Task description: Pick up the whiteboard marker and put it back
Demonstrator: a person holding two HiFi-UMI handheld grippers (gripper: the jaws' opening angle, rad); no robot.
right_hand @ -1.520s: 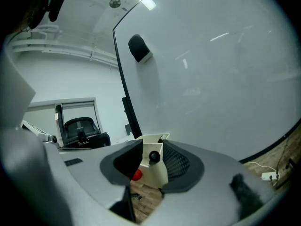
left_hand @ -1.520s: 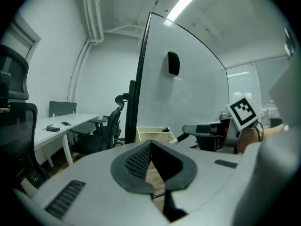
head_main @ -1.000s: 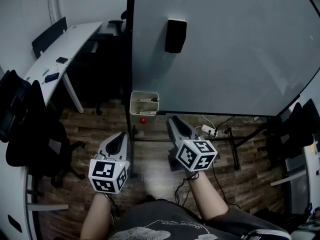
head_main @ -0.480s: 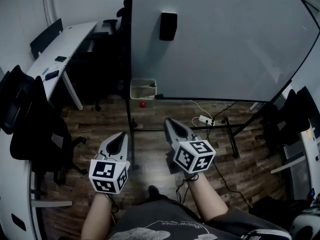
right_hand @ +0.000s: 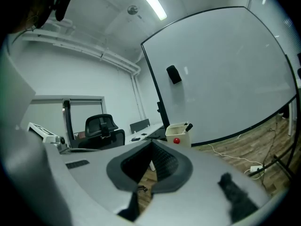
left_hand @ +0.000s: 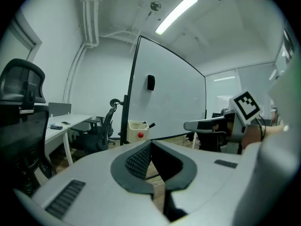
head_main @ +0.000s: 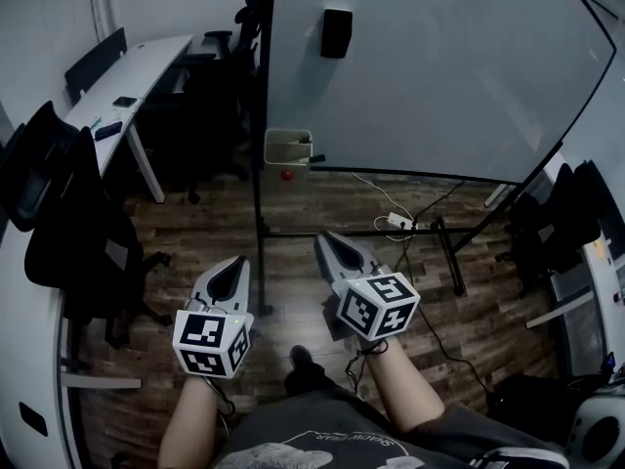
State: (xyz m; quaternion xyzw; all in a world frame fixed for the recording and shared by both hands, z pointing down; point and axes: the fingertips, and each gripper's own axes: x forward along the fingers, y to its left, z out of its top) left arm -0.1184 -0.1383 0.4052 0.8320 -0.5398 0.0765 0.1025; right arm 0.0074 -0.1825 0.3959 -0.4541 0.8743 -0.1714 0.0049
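Cream box (right_hand: pixel 184 138) at whiteboard (head_main: pixel 439 66) lower-left corner, marker (right_hand: pixel 188 126) poking out — left claw (head_main: pixel 238 261) and right claw (head_main: pixel 321 238) closed on nothing, right only just, far from box — pre-pickup or post-return alike.

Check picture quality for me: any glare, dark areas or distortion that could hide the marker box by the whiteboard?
Head view: dim, floor and chairs murky, whiteboard edges bowed by the lens, box small but clear. Left gripper view: heavy fisheye, black corners, ceiling light blown out. Right gripper view: same fisheye and dark rim, no glare on the box.
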